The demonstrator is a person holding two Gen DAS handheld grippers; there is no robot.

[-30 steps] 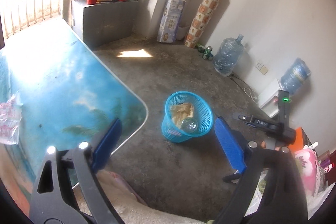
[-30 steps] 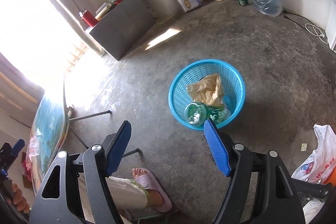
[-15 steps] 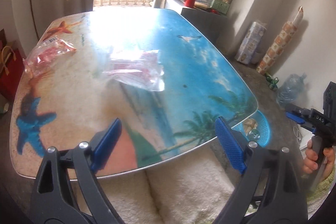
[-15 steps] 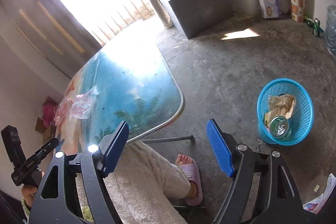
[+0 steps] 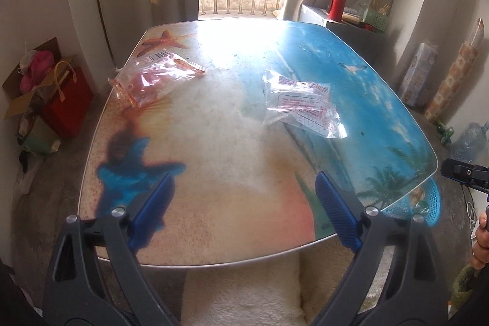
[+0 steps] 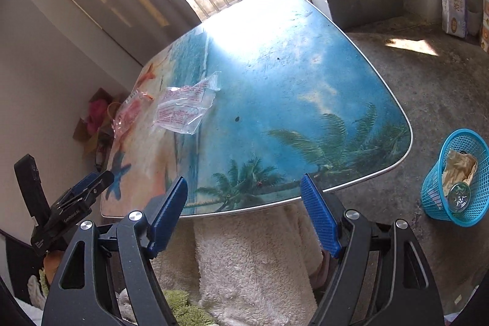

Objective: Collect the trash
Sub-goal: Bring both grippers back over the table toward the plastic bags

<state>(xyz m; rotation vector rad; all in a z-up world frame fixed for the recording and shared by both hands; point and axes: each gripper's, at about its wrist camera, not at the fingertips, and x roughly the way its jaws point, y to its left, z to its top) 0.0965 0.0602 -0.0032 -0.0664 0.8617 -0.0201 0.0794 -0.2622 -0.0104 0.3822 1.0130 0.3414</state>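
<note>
Left tool (image 5: 241, 203): seen at the bottom of the left wrist view, blue pads spread wide, released, nothing between them; held over the near edge of the surface (image 5: 214, 173). Right tool (image 6: 244, 211): seen at the bottom of the right wrist view, likewise released and empty, above the near rim of the surface (image 6: 305, 81).

A white fleecy fabric (image 6: 253, 258) is noted below the surface edge in both views.

On the surface, a clear plastic bag with red print (image 5: 302, 104) is seen right of centre in the left wrist view, lying flat. A second clear bag with reddish contents (image 5: 152, 77) lies further off, upper left of centre, near the far-left corner. The two bags are apart.

The blue mesh basket (image 6: 455, 176) stands on the floor at the right edge of the right wrist view, holding crumpled brown paper (image 6: 460, 167) and a can (image 6: 458, 197).
</note>
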